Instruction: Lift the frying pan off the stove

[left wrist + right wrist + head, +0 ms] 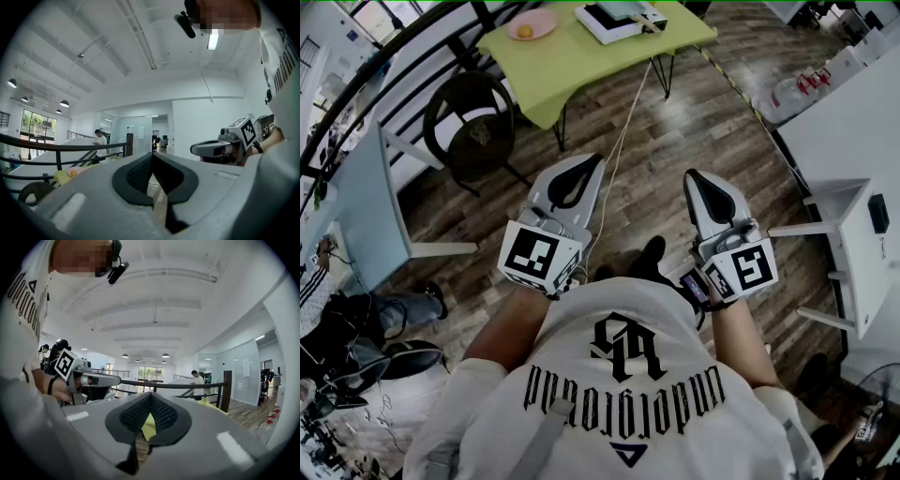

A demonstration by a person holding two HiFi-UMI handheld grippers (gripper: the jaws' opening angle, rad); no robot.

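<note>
No frying pan and no stove appear in any view. In the head view my left gripper and right gripper are held side by side at waist height over a wooden floor, both pointing level and away from me. Each is shut with nothing between its jaws. The left gripper view looks along its shut jaws into an open office, with the right gripper off to the right. In the right gripper view the shut jaws fill the foreground, and the left gripper shows at the left.
A green table stands ahead, bearing a pink plate and a white box. A black chair sits to its left. A white table is at the right, and a dark railing runs at the left. A person stands far off.
</note>
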